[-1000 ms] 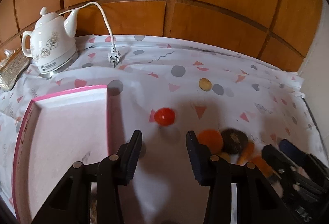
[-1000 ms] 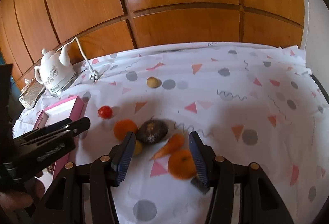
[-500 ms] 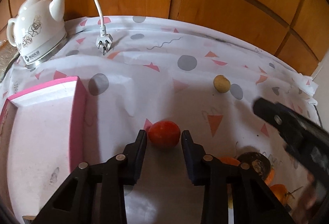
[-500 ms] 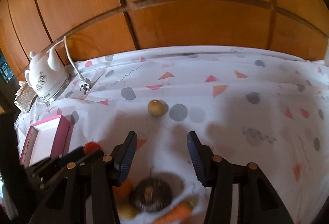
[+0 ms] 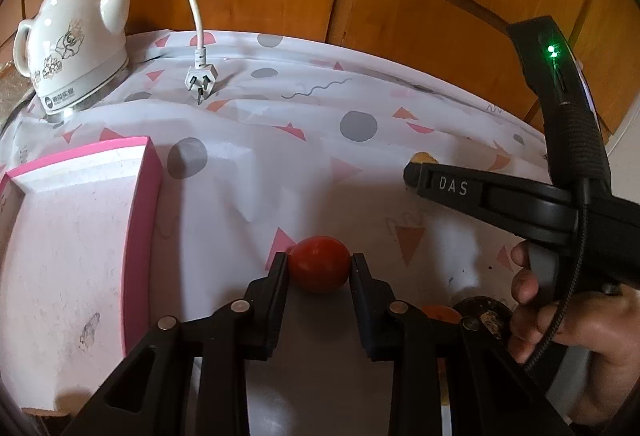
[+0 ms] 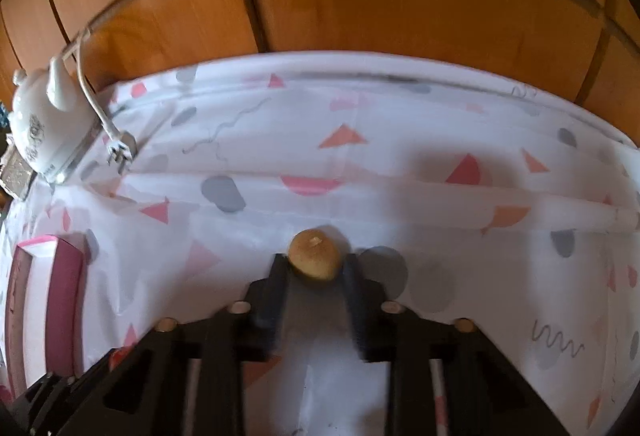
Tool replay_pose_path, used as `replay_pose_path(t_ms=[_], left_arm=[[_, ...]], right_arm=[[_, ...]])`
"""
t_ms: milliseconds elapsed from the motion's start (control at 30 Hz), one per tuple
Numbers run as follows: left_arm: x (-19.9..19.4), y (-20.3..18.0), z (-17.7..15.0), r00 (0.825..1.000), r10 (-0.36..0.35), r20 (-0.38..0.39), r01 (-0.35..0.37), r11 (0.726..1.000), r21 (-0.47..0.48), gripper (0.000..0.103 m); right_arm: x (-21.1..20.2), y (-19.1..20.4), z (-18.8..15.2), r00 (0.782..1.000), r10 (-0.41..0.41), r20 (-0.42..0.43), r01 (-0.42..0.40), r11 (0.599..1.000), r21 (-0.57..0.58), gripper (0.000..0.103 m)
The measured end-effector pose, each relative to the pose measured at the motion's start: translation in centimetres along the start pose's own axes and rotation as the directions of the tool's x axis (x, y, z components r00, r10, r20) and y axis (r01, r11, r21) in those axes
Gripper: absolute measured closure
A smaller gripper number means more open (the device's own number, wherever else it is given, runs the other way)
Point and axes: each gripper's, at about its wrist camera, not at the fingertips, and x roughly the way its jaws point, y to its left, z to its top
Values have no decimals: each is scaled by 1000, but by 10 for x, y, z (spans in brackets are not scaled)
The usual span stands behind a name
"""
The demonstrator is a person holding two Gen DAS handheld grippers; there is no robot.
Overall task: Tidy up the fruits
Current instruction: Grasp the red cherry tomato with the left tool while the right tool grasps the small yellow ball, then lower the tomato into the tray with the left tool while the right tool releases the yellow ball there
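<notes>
In our left wrist view the left gripper (image 5: 319, 263), which half a second ago straddled the red tomato (image 5: 319, 263) with a gap, now has its fingers closed onto it on the table (image 5: 400, 163) beside the pink box (image 5: 142, 220), and we read "DAS" on the right gripper's side. In our right wrist view the right gripper (image 6: 314, 266) has moved forward, its fingers pressing the small yellow-brown fruit (image 6: 315, 254), which the left view mostly hides.

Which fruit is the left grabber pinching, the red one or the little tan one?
The red tomato. It sits between the left gripper fingertips, near the pink tray. The tan fruit is at the right gripper.
</notes>
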Motion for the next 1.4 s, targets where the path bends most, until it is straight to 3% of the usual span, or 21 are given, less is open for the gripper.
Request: replay_pose_path(t_ms=[400, 733, 1167, 1400], left_arm=[[-49, -4, -14, 997, -28, 77, 25, 999, 37, 72], [-112, 26, -31, 987, -12, 160, 9, 1000, 20, 72], [-156, 81, -73, 976, 101, 195, -92, 994, -55, 72], [-164, 103, -89, 971, 137, 193, -121, 988, -97, 72]], right_arm=[[-71, 7, -44, 992, 64, 111, -60, 997, -40, 77], [-128, 38, -84, 970, 52, 237, -25, 993, -113, 77], [-139, 84, -142, 969, 185, 166, -154, 971, -182, 77], [-153, 107, -153, 960, 228, 164, -190, 957, -218, 77]])
